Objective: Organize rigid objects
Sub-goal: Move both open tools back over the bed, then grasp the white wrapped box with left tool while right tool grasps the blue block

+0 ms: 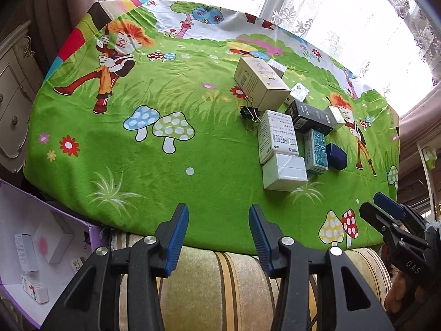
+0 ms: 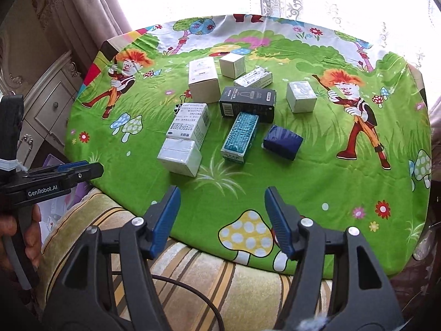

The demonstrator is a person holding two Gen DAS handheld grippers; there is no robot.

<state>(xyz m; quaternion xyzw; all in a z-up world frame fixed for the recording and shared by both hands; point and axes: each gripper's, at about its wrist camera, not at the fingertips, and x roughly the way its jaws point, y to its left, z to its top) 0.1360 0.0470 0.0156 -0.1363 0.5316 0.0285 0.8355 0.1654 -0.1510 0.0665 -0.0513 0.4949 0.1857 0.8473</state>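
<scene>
Rigid cardboard boxes [image 2: 242, 135] on fuzzy green cloth [image 2: 303, 171], both jaws apart.

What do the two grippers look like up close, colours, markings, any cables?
Both are black plastic with ribbed blue finger pads and silver pivot screws. The left gripper reads "GenRobot.AI" in white on its side; the right gripper reads "DAS". A black cable loops beneath the right one.

A bright green cartoon cloth [image 2: 303, 182] printed with spotted mushrooms, flowers and orange-haired figures covers the surface; on it sit white boxes [image 2: 180, 157], a black box [image 2: 248, 102], a teal box [image 2: 240, 138] and a navy box [image 2: 282, 142]
</scene>
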